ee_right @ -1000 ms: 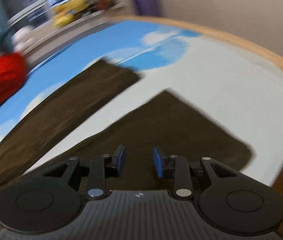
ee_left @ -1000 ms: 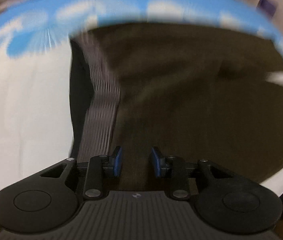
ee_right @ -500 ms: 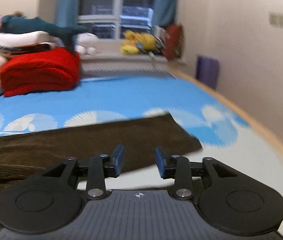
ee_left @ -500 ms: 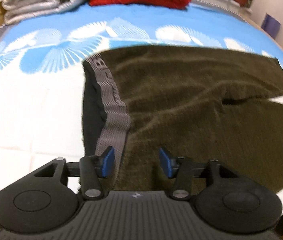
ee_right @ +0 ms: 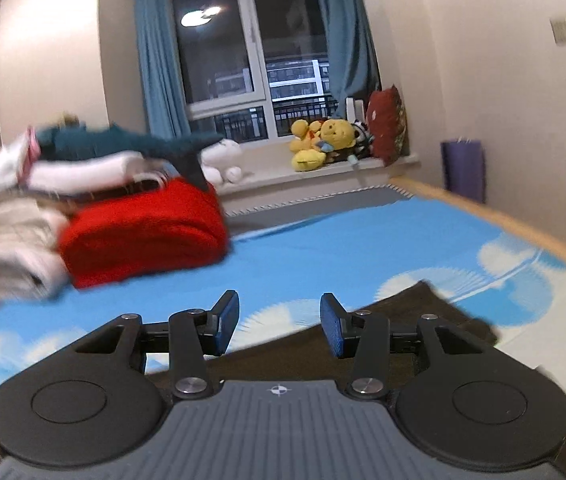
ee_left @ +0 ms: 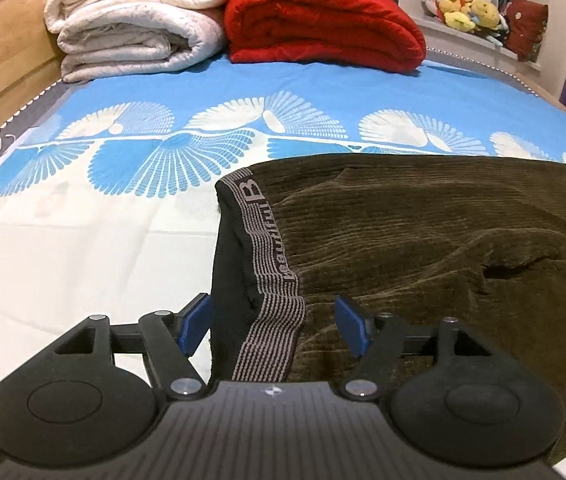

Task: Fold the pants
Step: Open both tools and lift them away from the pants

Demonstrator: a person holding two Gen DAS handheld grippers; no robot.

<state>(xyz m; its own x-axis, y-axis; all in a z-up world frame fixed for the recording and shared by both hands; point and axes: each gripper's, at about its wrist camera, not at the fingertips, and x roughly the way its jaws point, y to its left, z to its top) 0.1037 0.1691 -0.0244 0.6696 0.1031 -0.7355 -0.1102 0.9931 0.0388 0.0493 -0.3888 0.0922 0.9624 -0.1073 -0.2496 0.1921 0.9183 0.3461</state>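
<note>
L tool (ee_left: 273, 326) spread wider round waistband (ee_left: 273, 280); R tool (ee_right: 279, 326) tilted up.

- The grey striped waistband (ee_left: 273, 280) of the brown corduroy pants (ee_left: 423, 248) carries woven lettering running along its length. A large capital "B" stands at the far end, followed by smaller letters that seem to read "eautiful", seen sideways from the left wrist view.
- A small crosshair-like mark (ee_right: 279, 390) sits on the ribbed grey body behind the tongs in the right wrist view; it has no letters.
- No other writing is legible.
</note>
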